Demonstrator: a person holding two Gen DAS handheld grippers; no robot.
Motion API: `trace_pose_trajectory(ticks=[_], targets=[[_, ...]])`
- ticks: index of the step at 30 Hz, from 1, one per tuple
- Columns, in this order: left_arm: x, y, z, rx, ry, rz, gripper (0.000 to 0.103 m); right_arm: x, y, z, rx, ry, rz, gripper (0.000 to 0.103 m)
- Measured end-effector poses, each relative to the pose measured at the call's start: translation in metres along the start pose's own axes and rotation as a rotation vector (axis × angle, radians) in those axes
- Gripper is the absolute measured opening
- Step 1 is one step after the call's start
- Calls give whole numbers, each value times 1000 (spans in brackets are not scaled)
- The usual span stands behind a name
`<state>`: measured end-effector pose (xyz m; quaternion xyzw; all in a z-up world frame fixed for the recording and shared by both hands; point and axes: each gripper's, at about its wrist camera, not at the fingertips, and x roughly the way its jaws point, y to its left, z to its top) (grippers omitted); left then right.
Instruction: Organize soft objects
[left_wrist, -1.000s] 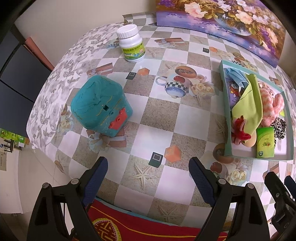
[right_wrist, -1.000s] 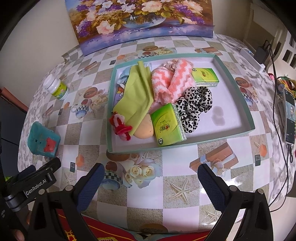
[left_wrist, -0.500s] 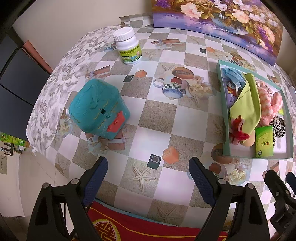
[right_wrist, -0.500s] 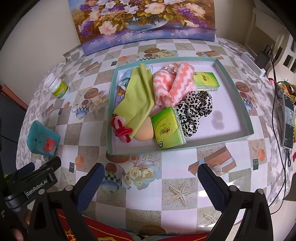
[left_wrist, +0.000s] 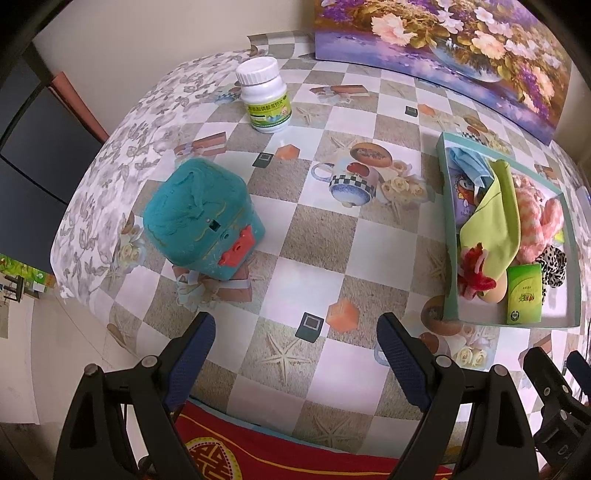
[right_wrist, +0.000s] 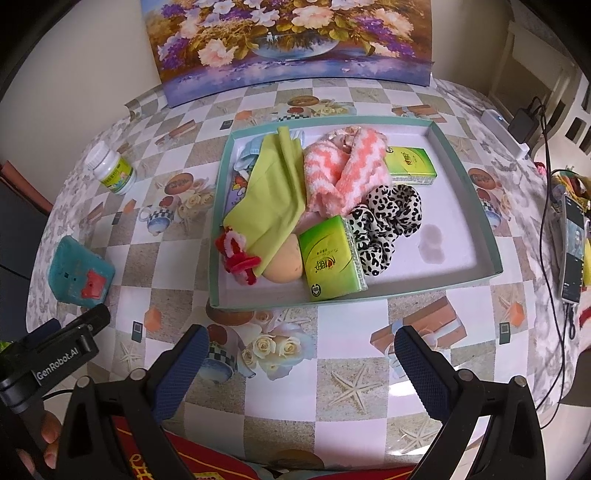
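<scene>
Both grippers are hanging over the near edge of the table (right_wrist: 280, 421), pointing steeply down. The left gripper (left_wrist: 295, 339) is sitting with its jaws spread wide and nothing between them, same deal with the right gripper (right_wrist: 301, 349). All the soft stuff is lying piled in the tray (right_wrist: 476, 206): green cloth (right_wrist: 273, 199), pink fuzzy sock (right_wrist: 343, 177), leopard scrunchie (right_wrist: 388, 218), two tissue packs (right_wrist: 330, 256). The teal box (left_wrist: 201, 218) and pill bottle (left_wrist: 266, 98) are sitting well apart from it, off to the left.

Lime-green cloth (right_wrist: 275, 195), leopard-print scrunchie (right_wrist: 388, 218), teal box (left_wrist: 201, 218)
</scene>
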<state>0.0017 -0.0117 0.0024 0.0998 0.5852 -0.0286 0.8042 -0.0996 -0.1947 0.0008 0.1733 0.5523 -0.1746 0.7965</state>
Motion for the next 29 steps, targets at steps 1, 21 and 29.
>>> trace_pose_trajectory(ticks=[1,21,29], targets=[[0,0,0,0,-1,-1,90,0,0,0,-1,-1,-1,102],[-5,1,1,-12,-19,-17,90,-1,0,1,-4,-3,-6,102],[-8,0,2,-16,-31,-16,90,-1,-1,1,-5,-3,-6,102]])
